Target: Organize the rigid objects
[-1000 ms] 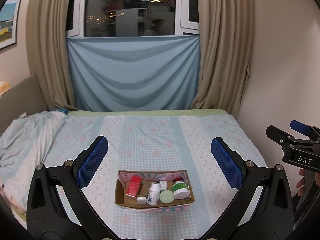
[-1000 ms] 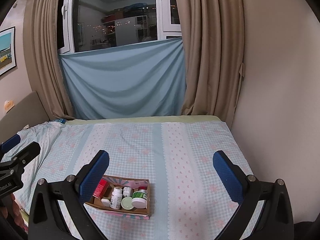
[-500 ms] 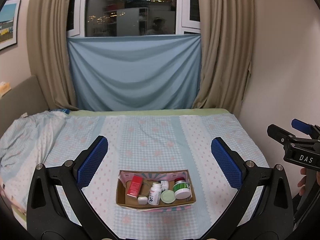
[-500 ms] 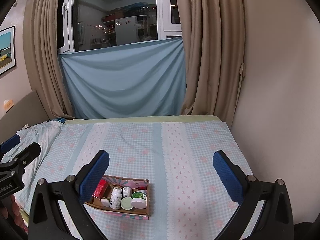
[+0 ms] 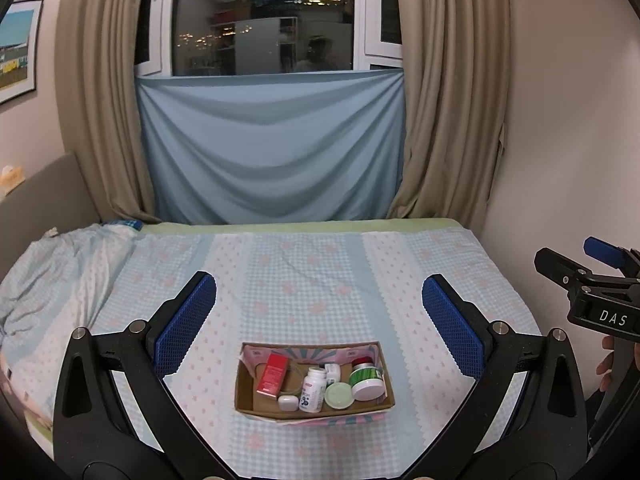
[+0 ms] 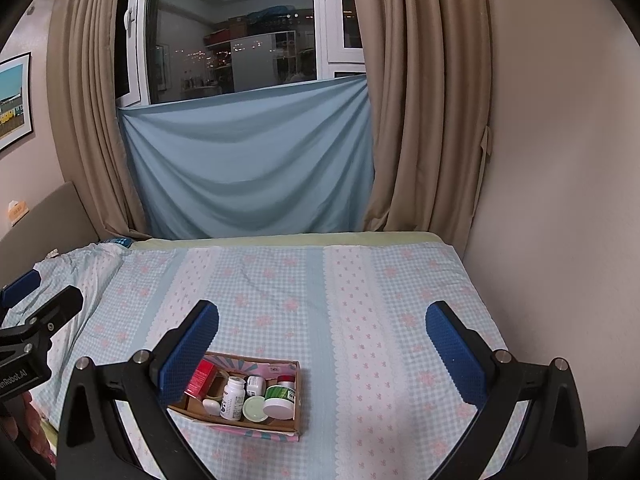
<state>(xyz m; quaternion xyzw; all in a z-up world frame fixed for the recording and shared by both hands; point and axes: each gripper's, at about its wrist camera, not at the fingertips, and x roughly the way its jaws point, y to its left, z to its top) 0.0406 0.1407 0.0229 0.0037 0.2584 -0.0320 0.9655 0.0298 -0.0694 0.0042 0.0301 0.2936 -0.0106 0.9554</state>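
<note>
On the checked bedspread [image 5: 320, 272] a shallow cardboard box [image 5: 314, 408] serves as landmark: inside it, from its left side to its right, lie a red carton [image 5: 272, 374], a small white case [image 5: 287, 402], a white pill bottle [image 5: 313, 388], a pale green lid [image 5: 339, 396] and a green-banded white jar [image 5: 366, 382]. The left gripper [image 5: 319, 304] hangs above the box with its blue pads spread wide, holding nothing. The right gripper [image 6: 322, 330] hangs above and to the right of the box [image 6: 240, 400], equally wide apart and empty.
</note>
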